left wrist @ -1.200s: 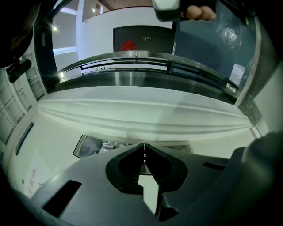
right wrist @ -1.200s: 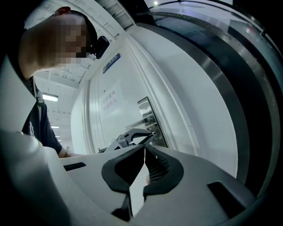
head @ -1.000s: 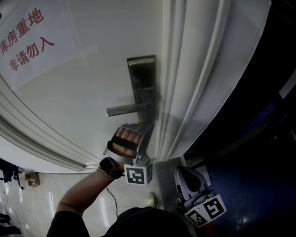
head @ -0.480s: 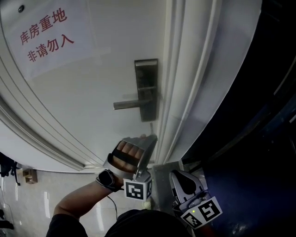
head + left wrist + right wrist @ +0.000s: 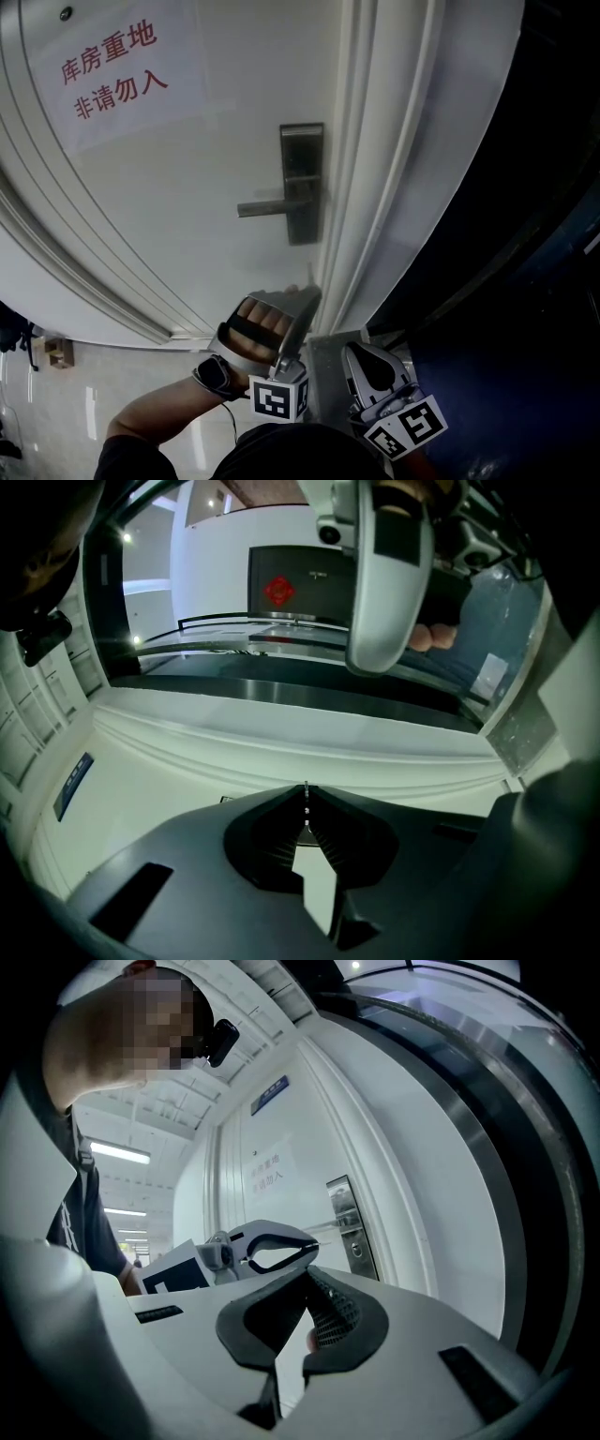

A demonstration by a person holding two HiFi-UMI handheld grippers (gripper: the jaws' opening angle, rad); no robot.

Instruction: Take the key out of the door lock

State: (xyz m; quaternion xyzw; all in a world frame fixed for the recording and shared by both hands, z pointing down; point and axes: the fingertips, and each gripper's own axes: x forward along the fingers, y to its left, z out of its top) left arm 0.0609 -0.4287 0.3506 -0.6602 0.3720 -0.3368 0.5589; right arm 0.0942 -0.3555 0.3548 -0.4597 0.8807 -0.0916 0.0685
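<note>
The left gripper [image 5: 306, 294] sits at lower centre of the head view, tips together, below the door lock [image 5: 303, 184] and clear of it. The right gripper [image 5: 363, 356] hangs at lower right. In the left gripper view the jaws pinch the key [image 5: 306, 789], a thin silvery sliver seen edge-on at their tips. In the right gripper view its jaws meet at the tips with nothing between them, and the lock shows mid-frame.

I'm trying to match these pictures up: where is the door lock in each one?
Head view: lock just above centre.
Left gripper view: not in it.
Right gripper view: right of centre, beyond the jaws.
Shared landmark: the left gripper, shut on the key, is below the lock in the head view and left of it in the right gripper view.
</note>
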